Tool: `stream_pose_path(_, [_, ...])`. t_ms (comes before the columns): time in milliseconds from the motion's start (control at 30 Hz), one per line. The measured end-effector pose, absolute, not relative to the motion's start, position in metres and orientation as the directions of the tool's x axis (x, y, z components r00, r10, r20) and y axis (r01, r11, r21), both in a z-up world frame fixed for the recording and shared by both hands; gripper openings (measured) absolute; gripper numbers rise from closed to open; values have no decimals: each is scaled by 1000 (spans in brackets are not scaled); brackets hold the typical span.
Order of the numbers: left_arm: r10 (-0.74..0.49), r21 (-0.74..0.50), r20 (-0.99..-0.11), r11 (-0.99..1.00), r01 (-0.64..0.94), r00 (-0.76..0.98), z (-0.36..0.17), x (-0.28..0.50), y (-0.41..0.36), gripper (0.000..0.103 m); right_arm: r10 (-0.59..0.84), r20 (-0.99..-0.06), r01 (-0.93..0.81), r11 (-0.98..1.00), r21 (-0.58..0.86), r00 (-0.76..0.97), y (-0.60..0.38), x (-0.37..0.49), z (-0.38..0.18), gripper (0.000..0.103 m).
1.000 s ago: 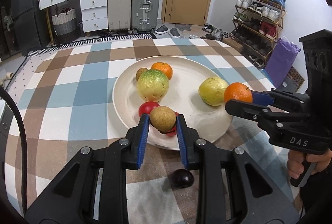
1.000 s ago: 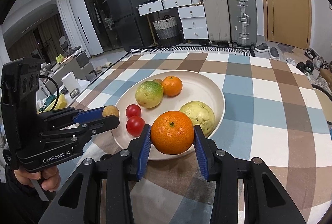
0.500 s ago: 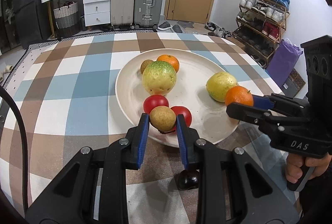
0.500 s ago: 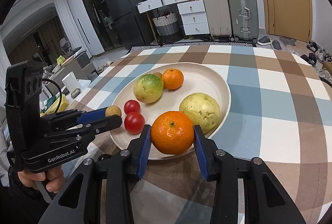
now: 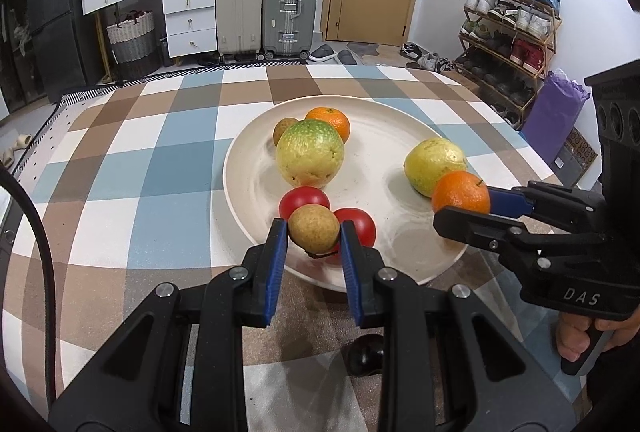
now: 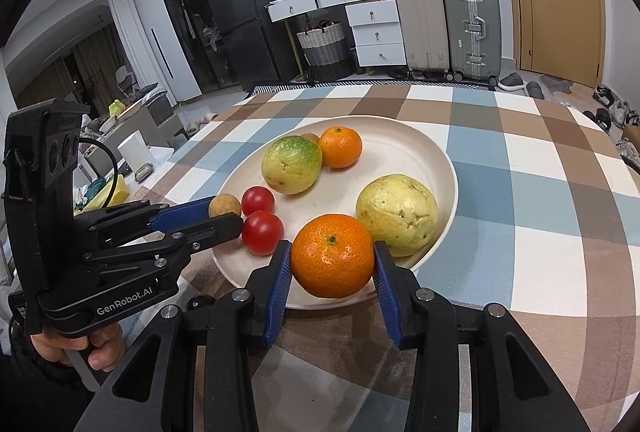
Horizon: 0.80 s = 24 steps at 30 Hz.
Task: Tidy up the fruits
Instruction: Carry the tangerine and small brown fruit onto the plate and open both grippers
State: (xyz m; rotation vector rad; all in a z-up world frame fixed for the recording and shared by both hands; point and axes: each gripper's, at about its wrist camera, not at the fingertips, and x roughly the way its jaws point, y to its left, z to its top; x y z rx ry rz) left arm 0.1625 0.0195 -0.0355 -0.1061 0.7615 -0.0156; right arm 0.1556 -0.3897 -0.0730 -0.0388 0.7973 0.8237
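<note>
Kid: Nothing much has moved; both fruits hang over the plate's (image 5: 248, 168) near edge, like before.

Friend: Why held so?

Kid: Left hand-held gripper (image 5: 313, 237) pinches the small brown fruit (image 5: 313, 230), right hand-held gripper (image 6: 332, 259) pinches the orange (image 6: 332, 255), probably to set them down with the others.

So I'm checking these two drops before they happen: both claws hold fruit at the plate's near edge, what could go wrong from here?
1. The right claw holds the orange over the plate rim; released there, it may roll off onto the table.
2. The left claw holds the small brown fruit close above two tomatoes; dropped, it could bump them.
3. A dark fruit lies on the cloth under the left claw, easily overlooked.
</note>
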Motion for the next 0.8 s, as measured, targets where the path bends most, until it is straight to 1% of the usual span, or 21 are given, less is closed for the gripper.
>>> stream_pose_path(167, [-69, -129, -687, 991, -28, 724, -37, 166, 21, 24, 650, -645, -664, 692, 284, 402, -390, 157, -74, 41])
stream_pose_path(533, [-51, -107, -686, 994, -31, 726, -37, 165, 22, 24, 637, -649, -659, 702, 268, 415, -388, 158, -74, 41])
stream_pose_path(600, [-52, -105, -686, 994, -29, 726, -37, 164, 21, 24, 640, -647, -661, 700, 269, 414, -389, 158, -74, 44])
stream_pose_path(800, [-31, -86, -684, 996, -38, 729, -36, 162, 19, 24, 633, -631, -647, 717, 259, 449, -395, 156, -71, 45])
